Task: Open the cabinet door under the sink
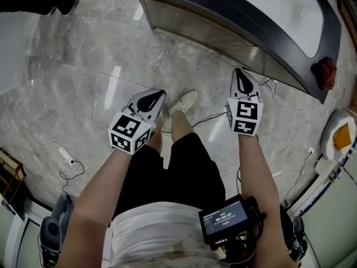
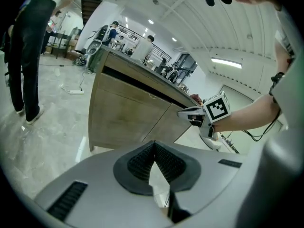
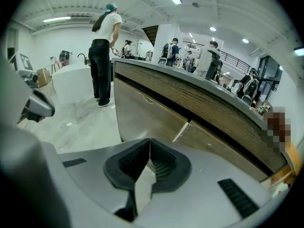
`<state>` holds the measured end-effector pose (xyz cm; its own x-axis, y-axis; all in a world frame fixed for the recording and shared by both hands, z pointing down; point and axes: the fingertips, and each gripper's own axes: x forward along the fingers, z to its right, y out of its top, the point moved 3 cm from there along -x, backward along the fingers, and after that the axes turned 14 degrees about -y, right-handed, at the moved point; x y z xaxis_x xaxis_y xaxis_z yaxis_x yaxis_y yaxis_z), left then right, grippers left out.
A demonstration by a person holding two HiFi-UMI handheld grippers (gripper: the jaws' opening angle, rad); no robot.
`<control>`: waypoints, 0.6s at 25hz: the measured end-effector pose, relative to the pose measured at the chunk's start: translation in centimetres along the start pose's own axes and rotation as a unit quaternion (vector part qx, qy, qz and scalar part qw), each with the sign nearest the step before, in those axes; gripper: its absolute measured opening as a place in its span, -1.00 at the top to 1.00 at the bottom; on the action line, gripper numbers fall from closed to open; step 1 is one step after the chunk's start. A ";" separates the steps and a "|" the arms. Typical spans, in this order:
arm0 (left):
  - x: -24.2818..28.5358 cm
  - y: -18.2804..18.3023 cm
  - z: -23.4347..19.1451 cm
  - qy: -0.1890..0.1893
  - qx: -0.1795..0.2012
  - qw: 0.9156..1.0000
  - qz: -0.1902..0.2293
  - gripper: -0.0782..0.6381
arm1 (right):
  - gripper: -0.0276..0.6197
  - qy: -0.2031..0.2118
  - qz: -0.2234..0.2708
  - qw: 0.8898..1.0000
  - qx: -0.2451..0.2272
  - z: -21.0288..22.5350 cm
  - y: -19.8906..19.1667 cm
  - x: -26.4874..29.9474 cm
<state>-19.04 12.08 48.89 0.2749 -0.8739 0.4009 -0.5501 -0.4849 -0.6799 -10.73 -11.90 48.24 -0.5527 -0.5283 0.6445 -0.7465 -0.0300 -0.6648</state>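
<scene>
The wood-fronted cabinet [image 1: 212, 29] stands under a dark countertop with a white sink basin [image 1: 284, 10]; its doors look closed. My left gripper [image 1: 159, 94] hangs over the marble floor, well short of the cabinet, jaws shut and empty. My right gripper [image 1: 239, 71] is nearer the cabinet front, also shut with nothing in it. In the left gripper view the shut jaws [image 2: 154, 144] face the cabinet's end and door panels [image 2: 128, 115], with the right gripper [image 2: 190, 113] at the right. In the right gripper view the shut jaws [image 3: 150, 140] point at the seam between two doors [image 3: 183, 132].
My own shoe [image 1: 184, 100] and legs are between the grippers. Cables and a power strip [image 1: 66, 155] lie on the floor. A red object [image 1: 326, 71] sits on the counter end. Several people stand beyond the counter, one near its far end [image 3: 102, 46].
</scene>
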 end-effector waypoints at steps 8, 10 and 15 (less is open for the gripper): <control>2.6 -1.8 -1.3 -0.003 -0.001 1.000 -0.007 0.76 | 0.87 -0.031 0.030 0.997 -0.067 0.9 0.7 2.9; 3.3 -1.8 -1.0 -0.010 0.004 1.000 -0.008 0.76 | 0.87 -0.040 0.038 0.996 -0.073 1.1 1.0 3.4; 4.6 -1.2 -0.9 -0.015 0.003 1.000 0.006 0.76 | 0.87 -0.046 0.054 0.993 -0.095 1.2 1.7 4.1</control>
<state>-17.85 8.68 52.14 0.2913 -0.8803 0.3744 -0.5490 -0.4744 -0.6882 -13.85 -15.14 49.32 -0.6038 -0.5952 0.5303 -0.7457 0.1867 -0.6396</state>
